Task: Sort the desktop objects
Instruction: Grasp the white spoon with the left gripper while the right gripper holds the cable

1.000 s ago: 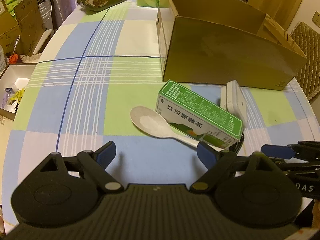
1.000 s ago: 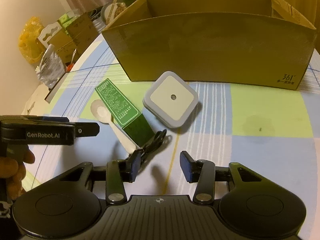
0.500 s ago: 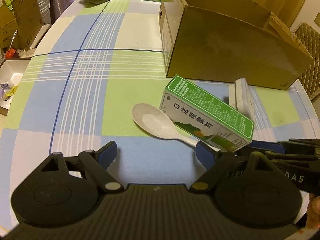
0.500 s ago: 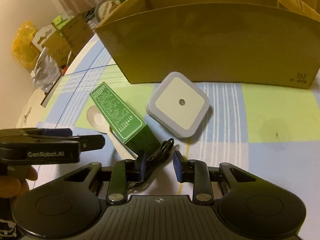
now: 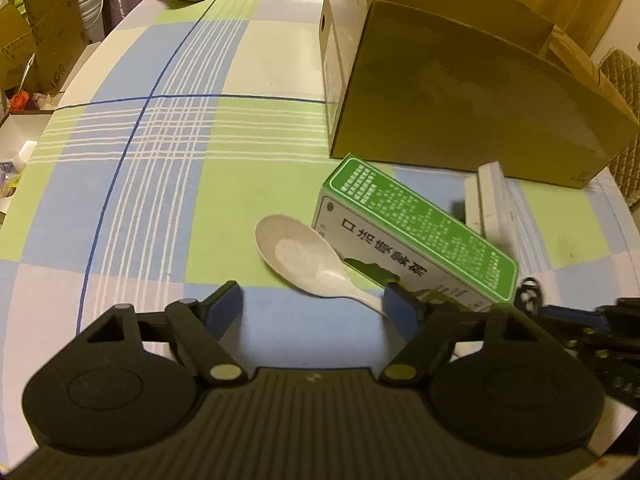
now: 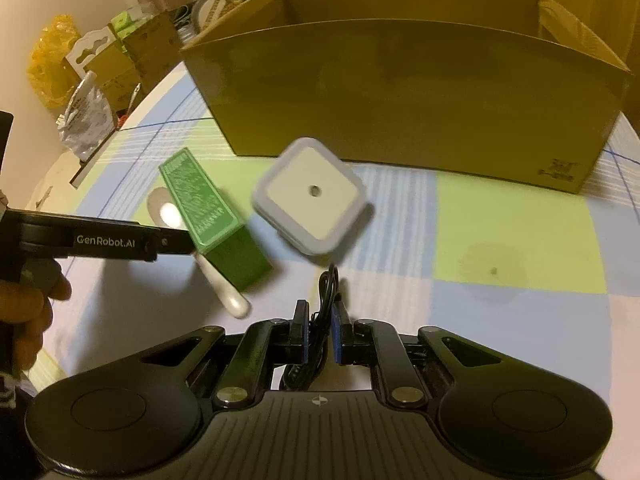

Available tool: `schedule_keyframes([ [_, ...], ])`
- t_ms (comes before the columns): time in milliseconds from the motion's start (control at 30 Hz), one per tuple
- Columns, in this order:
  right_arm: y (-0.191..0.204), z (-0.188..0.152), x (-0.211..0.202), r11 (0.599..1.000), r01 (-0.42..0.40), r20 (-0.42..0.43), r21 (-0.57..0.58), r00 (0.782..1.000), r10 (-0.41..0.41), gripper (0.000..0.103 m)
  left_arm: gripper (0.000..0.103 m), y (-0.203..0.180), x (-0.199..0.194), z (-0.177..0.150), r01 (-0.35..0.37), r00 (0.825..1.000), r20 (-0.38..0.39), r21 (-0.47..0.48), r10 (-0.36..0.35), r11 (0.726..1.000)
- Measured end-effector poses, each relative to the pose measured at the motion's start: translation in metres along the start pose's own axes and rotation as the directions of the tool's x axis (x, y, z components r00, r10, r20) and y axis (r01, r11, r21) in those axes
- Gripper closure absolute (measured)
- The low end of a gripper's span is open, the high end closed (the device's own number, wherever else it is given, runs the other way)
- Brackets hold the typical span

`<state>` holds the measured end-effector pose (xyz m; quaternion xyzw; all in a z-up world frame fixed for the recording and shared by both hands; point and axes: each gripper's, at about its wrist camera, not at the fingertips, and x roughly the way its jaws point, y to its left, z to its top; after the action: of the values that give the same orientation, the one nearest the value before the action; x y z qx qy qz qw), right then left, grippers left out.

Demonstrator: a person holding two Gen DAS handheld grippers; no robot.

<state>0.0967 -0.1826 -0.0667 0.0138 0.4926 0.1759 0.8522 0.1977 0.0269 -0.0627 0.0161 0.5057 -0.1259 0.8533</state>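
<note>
Grasping is the step now: my right gripper [image 6: 319, 334] pinches the black cable [image 6: 326, 292] just before the cardboard box [image 6: 400, 92], my left gripper [image 5: 316, 306] closes around the spoon [image 5: 308, 260] handle, so next I must lift both over the box wall.

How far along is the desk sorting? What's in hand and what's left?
Done: nothing visibly sorted; the cardboard box interior is hidden. In hand: the right gripper has its jaws shut on the black cable. The left gripper is closing, jaws around the white spoon handle, not gripping. Left on the table: spoon, green box, white square device.
</note>
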Motion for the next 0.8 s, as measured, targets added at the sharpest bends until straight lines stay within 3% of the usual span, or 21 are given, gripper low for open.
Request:
schedule_keyframes([
  [67,-0.004,-0.002,-0.003,1.000,0.009,0.001,-0.004,1.000,-0.009,0.096,0.033,0.001,0.000,0.001,-0.015,1.000,0.003,0.010,0.015,1.000],
  [233,-0.012,-0.004,-0.009,0.999,0.034,0.002,-0.025,0.999,-0.034,0.096,0.059,0.006,-0.002,0.003,-0.055,0.998,-0.005,0.056,0.055,0.997],
  [500,-0.013,-0.005,-0.010,0.998,0.040,0.006,-0.048,0.999,-0.040,0.095,0.060,0.016,-0.001,0.006,-0.051,0.999,0.013,0.025,0.051,0.998],
  [600,-0.013,-0.005,-0.010,0.998,0.042,0.007,-0.055,0.999,-0.042,0.095,0.053,0.019,0.001,0.008,-0.043,0.999,0.029,0.002,0.042,0.999],
  [800,-0.017,-0.005,-0.007,0.997,0.059,0.009,-0.057,0.998,-0.059,0.095,0.053,0.020,0.005,0.014,-0.021,0.998,0.051,-0.009,0.021,1.000],
])
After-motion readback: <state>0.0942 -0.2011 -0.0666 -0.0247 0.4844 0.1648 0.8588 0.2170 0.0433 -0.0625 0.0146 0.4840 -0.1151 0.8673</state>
